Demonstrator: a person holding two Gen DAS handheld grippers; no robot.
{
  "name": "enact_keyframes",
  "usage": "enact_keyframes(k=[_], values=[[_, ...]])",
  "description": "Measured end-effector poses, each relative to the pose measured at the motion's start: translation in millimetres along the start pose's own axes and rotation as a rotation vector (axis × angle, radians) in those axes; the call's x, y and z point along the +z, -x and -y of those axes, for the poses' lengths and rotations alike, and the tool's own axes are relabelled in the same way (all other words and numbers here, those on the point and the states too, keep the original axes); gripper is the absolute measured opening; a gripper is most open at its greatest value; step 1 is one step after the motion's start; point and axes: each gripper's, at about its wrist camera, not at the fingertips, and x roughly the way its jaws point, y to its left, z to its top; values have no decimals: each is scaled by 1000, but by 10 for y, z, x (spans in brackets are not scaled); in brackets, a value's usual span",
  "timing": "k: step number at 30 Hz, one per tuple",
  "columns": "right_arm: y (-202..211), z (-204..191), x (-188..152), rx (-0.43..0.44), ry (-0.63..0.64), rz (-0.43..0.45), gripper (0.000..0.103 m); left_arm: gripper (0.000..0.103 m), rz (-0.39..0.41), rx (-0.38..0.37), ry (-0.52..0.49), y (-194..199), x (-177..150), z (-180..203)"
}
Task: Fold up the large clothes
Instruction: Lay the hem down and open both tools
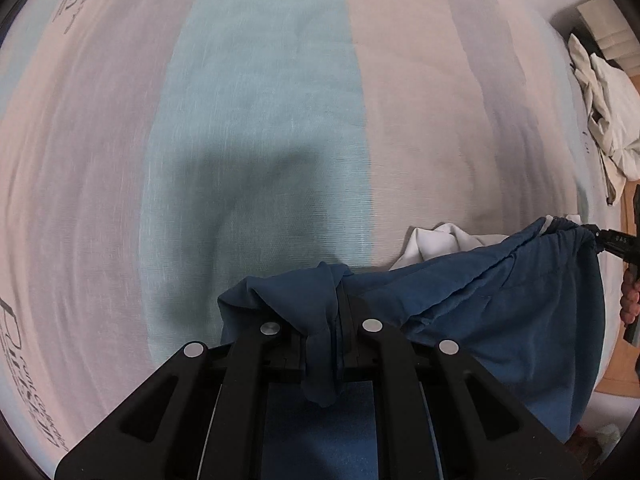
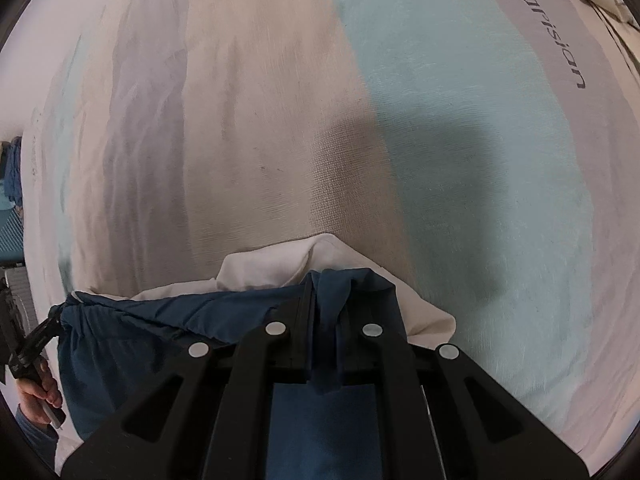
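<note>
The blue garment (image 1: 500,292) hung stretched between the two tools, its gathered, elastic-looking edge running as the long axis from one to the other, just above the bed (image 1: 260,100). The left tool (image 1: 340,320) was clenched on a bunched corner of the blue cloth, a loose tail of fabric drooping back over its linkage. The right tool (image 2: 324,312) was clenched on the opposite corner in the same way, and it appeared at the far right of the left view, with fingers of the holding hand (image 1: 628,300) below it. Both tools pointed steeply down at the bed, so the coming lay-down seemed to turn on keeping that edge taut and level over the mattress.

The garment looked thin, soft and matte, folding into fine creases. A white cloth (image 2: 280,268) lay crumpled on the bed just beyond it. The bed cover was woven, in broad pale pink, grey and aqua stripes with printed lettering (image 2: 560,32).
</note>
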Motion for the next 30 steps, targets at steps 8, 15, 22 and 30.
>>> enact_keyframes(k=[8,15,22,30], values=[[52,-226,-218,-116,88,79,12,16,98,99,54,163,-108,252],[663,-528,-532,-109,267,261,41,75,234,101,-55,697,-379,638],[1184,-724,-784,-32,305,420,73,86,308,56,-133,1009,-603,1002],[850,-1348,-1040,-70,529,254,81,87,212,0,-269,609,-712,1604]])
